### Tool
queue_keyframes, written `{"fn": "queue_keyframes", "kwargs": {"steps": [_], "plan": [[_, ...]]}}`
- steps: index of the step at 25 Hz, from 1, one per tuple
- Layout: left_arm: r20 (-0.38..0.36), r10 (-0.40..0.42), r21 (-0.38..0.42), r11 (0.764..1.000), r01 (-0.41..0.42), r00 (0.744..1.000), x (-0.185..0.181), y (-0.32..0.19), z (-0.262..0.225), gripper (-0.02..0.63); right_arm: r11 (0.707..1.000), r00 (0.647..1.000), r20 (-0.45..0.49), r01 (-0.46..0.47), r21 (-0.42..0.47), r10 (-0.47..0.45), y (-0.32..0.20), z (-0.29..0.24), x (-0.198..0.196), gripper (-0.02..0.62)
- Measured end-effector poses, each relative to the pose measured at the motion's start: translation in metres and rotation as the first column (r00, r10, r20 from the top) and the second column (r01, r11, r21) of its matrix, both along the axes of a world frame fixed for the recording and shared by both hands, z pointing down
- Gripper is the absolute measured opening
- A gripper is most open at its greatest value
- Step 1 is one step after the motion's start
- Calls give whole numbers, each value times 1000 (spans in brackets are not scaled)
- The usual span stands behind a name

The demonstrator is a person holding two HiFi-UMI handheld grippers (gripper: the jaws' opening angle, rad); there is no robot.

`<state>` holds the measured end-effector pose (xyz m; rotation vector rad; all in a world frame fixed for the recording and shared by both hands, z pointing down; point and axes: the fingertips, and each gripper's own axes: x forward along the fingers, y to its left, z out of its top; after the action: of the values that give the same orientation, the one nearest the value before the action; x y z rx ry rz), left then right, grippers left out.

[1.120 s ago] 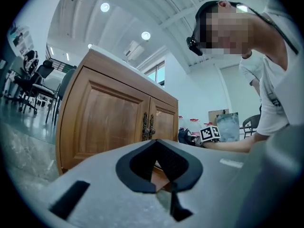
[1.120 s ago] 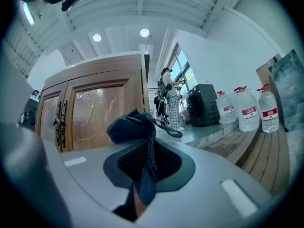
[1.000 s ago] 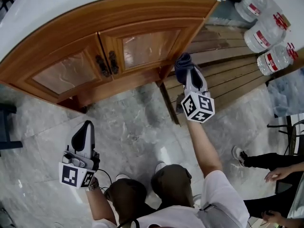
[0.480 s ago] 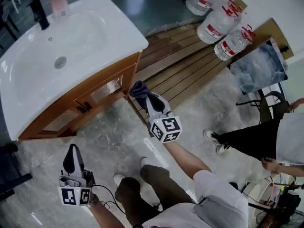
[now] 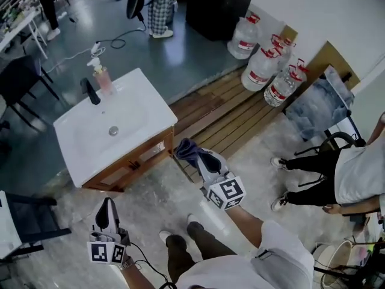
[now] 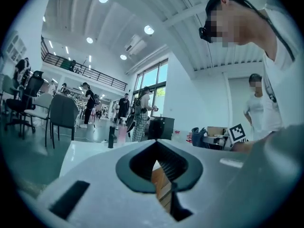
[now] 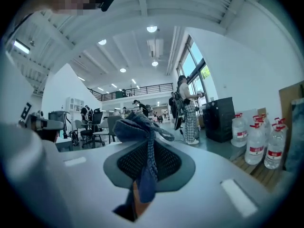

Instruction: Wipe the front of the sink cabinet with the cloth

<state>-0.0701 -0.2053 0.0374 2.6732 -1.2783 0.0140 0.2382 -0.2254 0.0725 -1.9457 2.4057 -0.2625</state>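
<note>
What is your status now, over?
Right gripper shut on cloth, beside cabinet corner, not on its front. Left gripper shut, empty, low. Nothing in between.

The orange-brown wooden sink cabinet [image 5: 143, 163] has a smooth, varnished front. On top of it sits a glossy white basin top [image 5: 141, 110]. The grey veined stone floor [image 5: 150, 212] in front of the cabinet is polished and shiny. The brown wooden slats [image 5: 225, 116] beside it look matt. At the cabinet's corner, the blue-grey knitted cloth [image 5: 187, 149] is coarse and soft, pinched in the jaws of the matt grey plastic right gripper [image 5: 197, 157], which have dark ribbed pads.
</note>
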Motion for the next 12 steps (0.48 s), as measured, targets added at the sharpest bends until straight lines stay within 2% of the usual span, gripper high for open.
{"fn": "queue_keyframes", "kwargs": {"steps": [7,12], "plan": [[8,4,81,997,-5,1000,9,34,-130,2,994,996,-39,77,74,-74,39,-149,1,52],[2,-10,139,990,10,1000,4,51,-176,2,977,982,-66,182,109,-175,52,-215,-17,52]]}}
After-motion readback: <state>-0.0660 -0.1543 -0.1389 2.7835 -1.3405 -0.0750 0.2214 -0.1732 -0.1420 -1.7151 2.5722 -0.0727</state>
